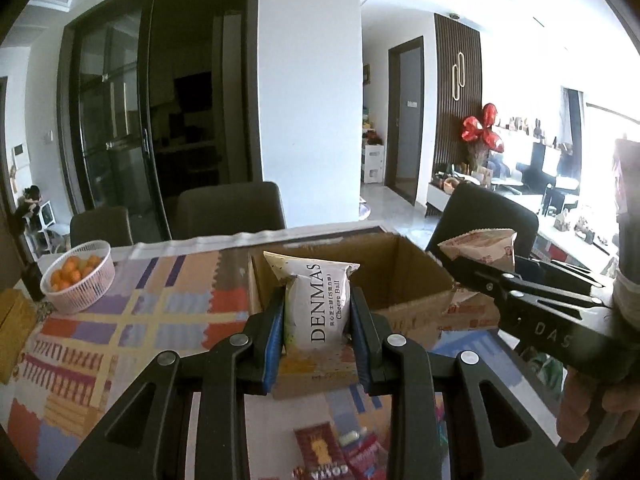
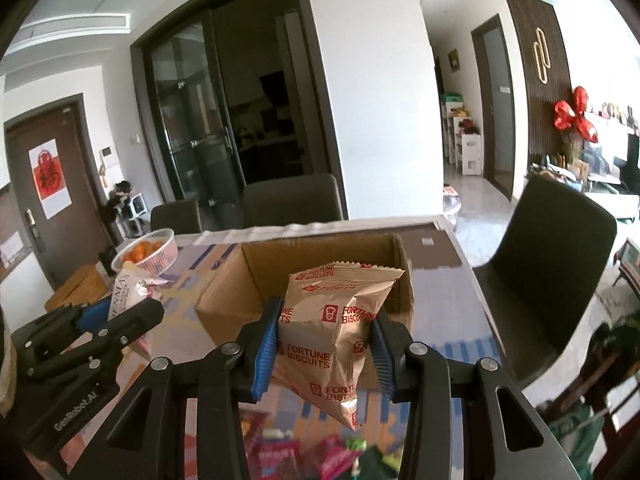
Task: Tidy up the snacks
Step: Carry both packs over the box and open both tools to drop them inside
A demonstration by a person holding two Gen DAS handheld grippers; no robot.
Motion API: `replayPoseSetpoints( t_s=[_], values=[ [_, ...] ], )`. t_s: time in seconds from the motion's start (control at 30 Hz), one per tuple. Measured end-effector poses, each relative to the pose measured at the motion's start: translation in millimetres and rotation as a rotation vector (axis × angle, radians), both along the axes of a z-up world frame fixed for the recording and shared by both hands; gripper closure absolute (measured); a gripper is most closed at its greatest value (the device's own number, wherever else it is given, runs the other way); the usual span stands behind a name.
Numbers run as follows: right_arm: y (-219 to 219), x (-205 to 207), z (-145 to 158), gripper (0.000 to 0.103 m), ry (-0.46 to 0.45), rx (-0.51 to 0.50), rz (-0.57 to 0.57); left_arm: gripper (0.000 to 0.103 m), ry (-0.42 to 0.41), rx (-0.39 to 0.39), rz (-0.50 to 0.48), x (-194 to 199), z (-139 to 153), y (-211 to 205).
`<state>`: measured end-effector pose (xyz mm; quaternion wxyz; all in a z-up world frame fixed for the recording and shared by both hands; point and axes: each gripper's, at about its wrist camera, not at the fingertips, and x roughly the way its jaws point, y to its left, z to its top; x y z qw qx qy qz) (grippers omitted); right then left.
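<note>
Two grippers, each carrying one snack packet, held above a patterned tablecloth [image 1: 120, 320] in front of an open cardboard box [image 2: 320, 258]. The left gripper [image 1: 316, 328] pinches a white cheese-ball packet [image 1: 316, 304] between its blue-padded fingers [image 1: 274, 344], which press on the packet's two sides near the lower half; the packet stands upright, so its sealed top clears the jaws. The right gripper [image 2: 324, 344] likewise clamps a tan biscuit packet [image 2: 336, 324] at mid-body, the bag tilted and its lower corner hanging free below the fingers. Both packets appear lifted clear of the table and level with, or just short of, the box's near rim; whether either is already over the opening cannot be told. Gripping by the flat sides probably keeps the soft bags from slipping without crushing the contents. The box, empty in the part visible, presumably serves as the collecting place. More loose packets [image 1: 320, 450] lie on the table below the grippers, so the sorting looks far from finished. A white basket of oranges [image 1: 78, 276] stands well apart to the left, outside the work.
</note>
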<state>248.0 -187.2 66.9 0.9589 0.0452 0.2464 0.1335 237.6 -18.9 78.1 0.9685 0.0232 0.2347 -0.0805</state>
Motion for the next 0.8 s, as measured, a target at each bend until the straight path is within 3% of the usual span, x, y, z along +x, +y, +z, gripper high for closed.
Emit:
replayPoseSetpoints(
  t_s=[0.3, 0.8],
  values=[
    [8, 42, 19, 0.061, -0.001, -0.035, 0.03, 0.073, 0.027, -0.002, -0.02, 51, 12, 4],
    [16, 104, 6, 0.061, 0.093, -0.121, 0.063, 0.073, 0.24, -0.036, -0.035, 131, -23, 2]
  ],
)
